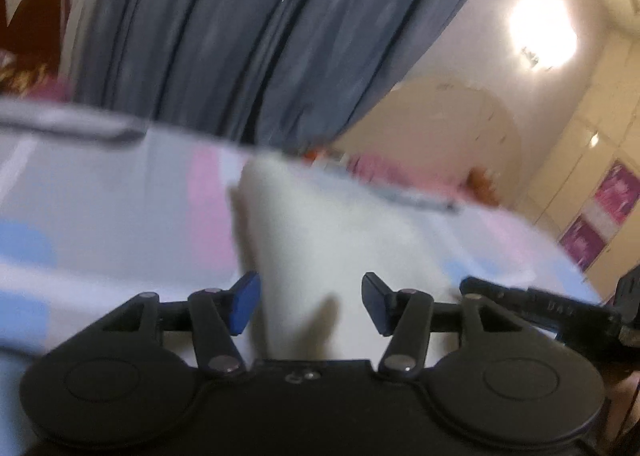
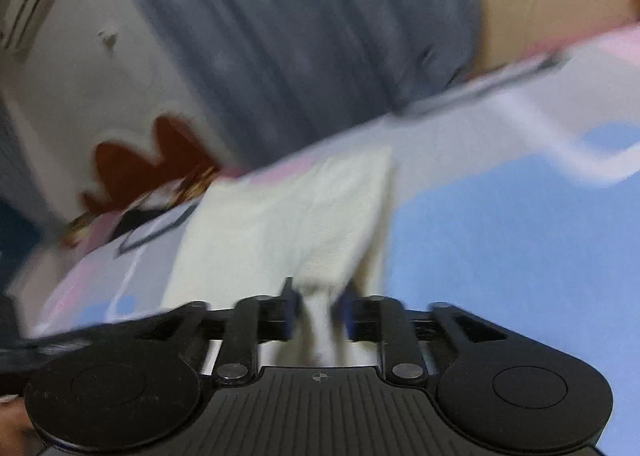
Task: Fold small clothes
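A small white cloth (image 1: 320,224) lies on a bedsheet patterned in pale blue, pink and white (image 1: 100,196). My left gripper (image 1: 310,306) hangs just above the near end of the cloth. It is open, its blue pads stand wide apart, and neither touches the fabric. In the right wrist view the same white cloth (image 2: 280,224) rises in a tent shape from the bedsheet (image 2: 500,256) to my right gripper (image 2: 320,308). A bunched fold fills the narrow gap between its pads. Both views are blurred.
A grey-blue curtain (image 1: 240,36) hangs behind the bed and also shows in the right wrist view (image 2: 300,36). A dark red headboard (image 2: 152,160) stands at the left. Cream wardrobe doors (image 1: 580,176) and a bright lamp (image 1: 544,28) are at the right.
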Motion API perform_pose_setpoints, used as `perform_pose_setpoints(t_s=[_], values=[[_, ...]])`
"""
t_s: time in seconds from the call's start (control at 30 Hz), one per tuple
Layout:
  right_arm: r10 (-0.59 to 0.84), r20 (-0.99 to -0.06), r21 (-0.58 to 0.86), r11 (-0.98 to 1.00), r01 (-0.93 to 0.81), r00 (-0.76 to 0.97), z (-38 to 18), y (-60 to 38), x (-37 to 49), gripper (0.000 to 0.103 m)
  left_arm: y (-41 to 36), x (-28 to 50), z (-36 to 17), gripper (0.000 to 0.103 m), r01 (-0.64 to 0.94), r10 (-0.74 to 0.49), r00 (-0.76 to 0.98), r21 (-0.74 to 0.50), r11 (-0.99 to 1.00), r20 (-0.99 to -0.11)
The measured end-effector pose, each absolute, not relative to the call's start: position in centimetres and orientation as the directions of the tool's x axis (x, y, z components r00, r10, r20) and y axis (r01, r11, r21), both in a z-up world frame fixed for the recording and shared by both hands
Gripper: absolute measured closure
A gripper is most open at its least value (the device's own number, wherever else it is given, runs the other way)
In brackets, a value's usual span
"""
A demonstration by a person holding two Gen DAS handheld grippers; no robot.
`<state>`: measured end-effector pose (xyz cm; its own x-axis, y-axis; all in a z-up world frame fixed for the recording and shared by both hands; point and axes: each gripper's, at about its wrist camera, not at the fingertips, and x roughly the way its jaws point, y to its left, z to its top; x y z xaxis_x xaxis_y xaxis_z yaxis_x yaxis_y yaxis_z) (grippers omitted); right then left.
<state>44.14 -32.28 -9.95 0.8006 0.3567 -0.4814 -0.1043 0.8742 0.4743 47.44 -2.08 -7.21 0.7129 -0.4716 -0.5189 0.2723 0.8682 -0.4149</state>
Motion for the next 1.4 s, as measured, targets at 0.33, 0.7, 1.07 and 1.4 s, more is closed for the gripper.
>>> perform_pose_setpoints(t_s=[0.33,0.7,1.07,1.4], values=[[0.285,-0.614,0.212,0.958,-0.194,0.736,-11.8,-27.8,49.9,0.079,-5.0,53.5,-11.0,0.058,0.316,-0.635,0.571,-0.574,0.755,-0.52],[0.324,-0.582,0.281,0.941,-0.19,0.746,-9.0,-30.5,42.2,0.079,-1.8,43.5,-9.3,0.059,0.306,-0.525,0.65,-0.443,0.843,-0.55],[0.419,-0.64,0.42,0.893,-0.163,0.644,-11.0,-30.2,36.7,0.079,-1.8,40.1,-11.3,0.059,0.258,-0.481,0.602,-0.414,0.873,-0.638],[0.383,-0.609,0.35,0.916,-0.198,0.695,-9.5,-30.3,35.1,0.099,-1.3,38.6,-9.9,0.058,0.248,-0.497,0.622,-0.449,0.858,-0.606]])
